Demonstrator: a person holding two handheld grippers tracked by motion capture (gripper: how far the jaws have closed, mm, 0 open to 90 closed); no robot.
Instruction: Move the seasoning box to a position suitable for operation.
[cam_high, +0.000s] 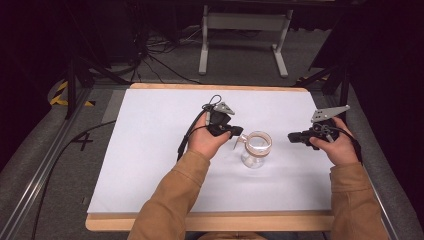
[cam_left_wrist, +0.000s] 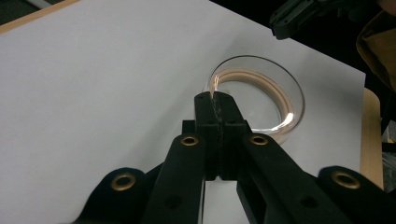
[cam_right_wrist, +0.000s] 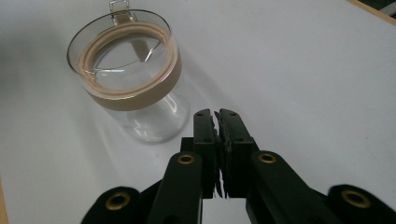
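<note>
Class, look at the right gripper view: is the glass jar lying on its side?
No, the glass jar stands upright on the white sheet, mouth facing up.

Glass jar (cam_high: 256, 150): clear, round, standing upright on the white table sheet, slightly right of centre in the high view and in the upper left of the right gripper view. A tan sealing ring (cam_right_wrist: 133, 95) bands its neck just under the flared clear rim, and a small metal wire clasp (cam_right_wrist: 117, 5) sits at the rim's far edge in that view. The mouth faces up and the inside looks empty.
</note>
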